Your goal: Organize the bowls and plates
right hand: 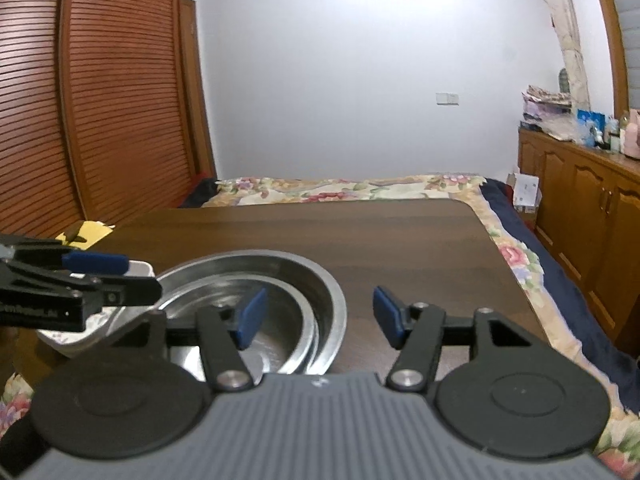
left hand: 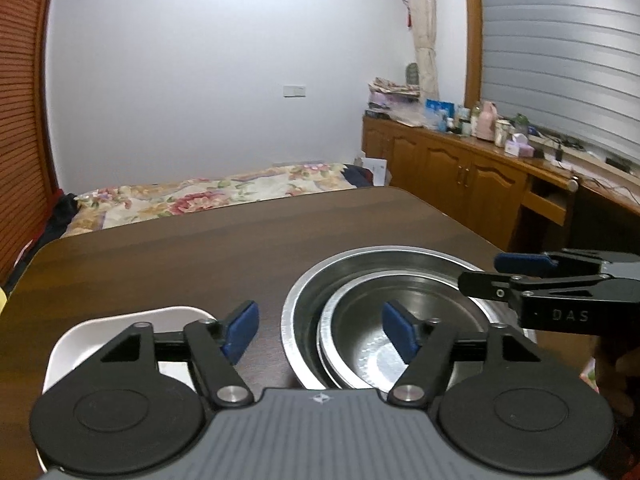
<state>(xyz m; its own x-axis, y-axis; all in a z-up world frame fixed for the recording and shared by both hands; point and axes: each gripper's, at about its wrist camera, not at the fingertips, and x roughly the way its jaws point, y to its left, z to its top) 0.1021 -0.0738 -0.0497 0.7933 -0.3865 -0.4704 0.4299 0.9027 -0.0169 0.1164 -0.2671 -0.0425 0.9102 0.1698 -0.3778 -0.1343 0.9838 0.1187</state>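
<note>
Two steel bowls are nested on the dark wood table (left hand: 200,256): a large outer bowl (left hand: 384,256) and a smaller inner bowl (left hand: 360,340) tilted toward its near side. A white square plate (left hand: 80,336) lies to their left. My left gripper (left hand: 320,332) is open and empty, above the table between the plate and the bowls. My right gripper (right hand: 318,318) is open and empty, over the bowls' right rim; the bowls (right hand: 320,292) and the white plate (right hand: 140,270) also show in the right wrist view. Each gripper appears from the side in the other's view.
A bed with a floral cover (left hand: 224,192) lies beyond the table's far edge. A wooden cabinet with clutter (left hand: 460,160) runs along the right wall. A slatted wardrobe (right hand: 100,100) stands at the left. A yellow item (right hand: 86,234) sits by the table's left edge.
</note>
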